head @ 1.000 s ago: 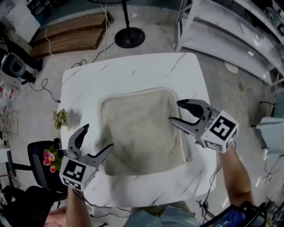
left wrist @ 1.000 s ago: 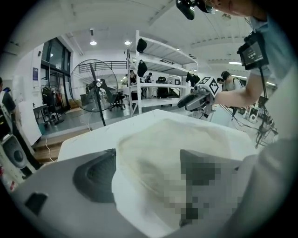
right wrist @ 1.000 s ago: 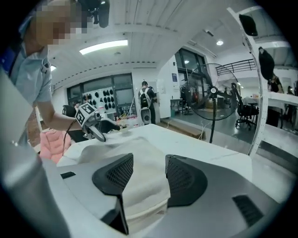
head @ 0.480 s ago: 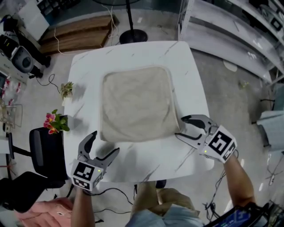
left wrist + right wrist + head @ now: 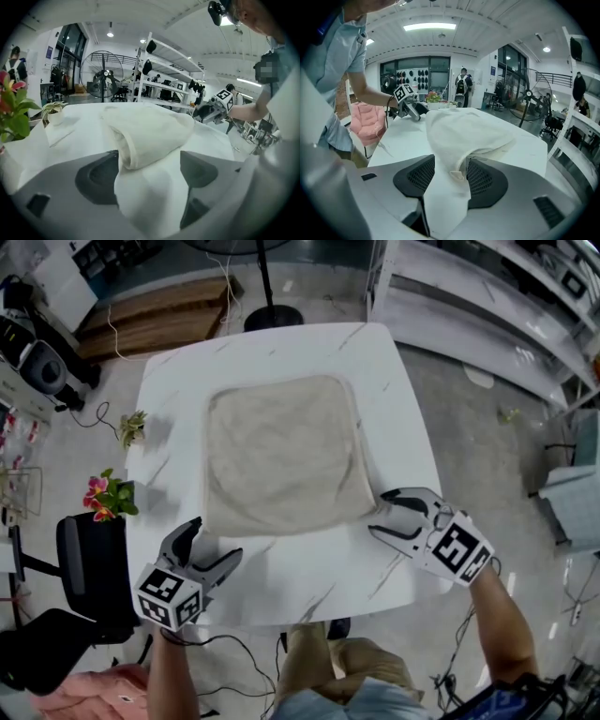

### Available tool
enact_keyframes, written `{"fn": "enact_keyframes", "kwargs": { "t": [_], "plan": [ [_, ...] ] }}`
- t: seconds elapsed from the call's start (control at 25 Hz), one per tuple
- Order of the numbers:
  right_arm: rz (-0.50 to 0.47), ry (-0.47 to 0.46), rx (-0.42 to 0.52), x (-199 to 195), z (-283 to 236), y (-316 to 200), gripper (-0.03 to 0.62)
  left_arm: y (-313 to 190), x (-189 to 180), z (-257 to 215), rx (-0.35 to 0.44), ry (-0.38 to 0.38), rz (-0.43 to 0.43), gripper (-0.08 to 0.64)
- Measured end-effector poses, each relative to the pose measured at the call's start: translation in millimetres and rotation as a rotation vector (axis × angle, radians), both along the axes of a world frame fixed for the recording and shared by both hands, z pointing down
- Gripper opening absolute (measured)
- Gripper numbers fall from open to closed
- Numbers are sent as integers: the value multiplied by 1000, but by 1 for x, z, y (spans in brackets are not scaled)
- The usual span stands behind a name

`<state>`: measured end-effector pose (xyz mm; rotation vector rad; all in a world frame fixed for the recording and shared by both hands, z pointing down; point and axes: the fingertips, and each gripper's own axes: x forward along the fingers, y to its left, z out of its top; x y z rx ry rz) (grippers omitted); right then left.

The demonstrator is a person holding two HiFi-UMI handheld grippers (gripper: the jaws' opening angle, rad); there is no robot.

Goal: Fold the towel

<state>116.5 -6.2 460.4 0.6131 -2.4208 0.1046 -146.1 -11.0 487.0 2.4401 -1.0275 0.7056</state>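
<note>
Nearest you, your left tongs (image 5: 217,538) stood released, jaws wide. The towel's (image 5: 277,460) near-left corner lay loose between them, and neither pad pressed on it. Your right tongs (image 5: 378,512) were likewise released, with the near-right corner sitting between their pads unpinched.

Just beyond both tongs the towel lay spread flat on the table (image 5: 309,582), a single layer as far as could be seen. Its far edge was well beyond the tongs.

So no fold had been made. I judge you were at the very start, lined up for the first grasp. By my reading, what was left was to clench on both near corners, lift them and carry them over to the far edge. After that you would let go, and probably fold once more. The corners looked a little curled, so a shallow bite might have slipped.
</note>
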Motion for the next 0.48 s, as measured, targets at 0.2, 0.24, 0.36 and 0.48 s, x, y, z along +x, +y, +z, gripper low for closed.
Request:
{"fn": "enact_keyframes", "kwargs": {
  "t": [0.2,0.24,0.36,0.48],
  "plan": [
    [-66,26,-7,-9,8,-6,215,-9,-8,3,-35,-3,-3,354],
    [-77,27,-8,-10,9,-5,212,-11,-10,4,-45,-6,-9,337],
    [-89,37,-6,-11,14,-1,183,-16,-18,7,-58,-42,-41,232],
    [-69,45,13,-5,16,0,77,-18,-21,10,-36,-113,-36,114]
  ]
}}
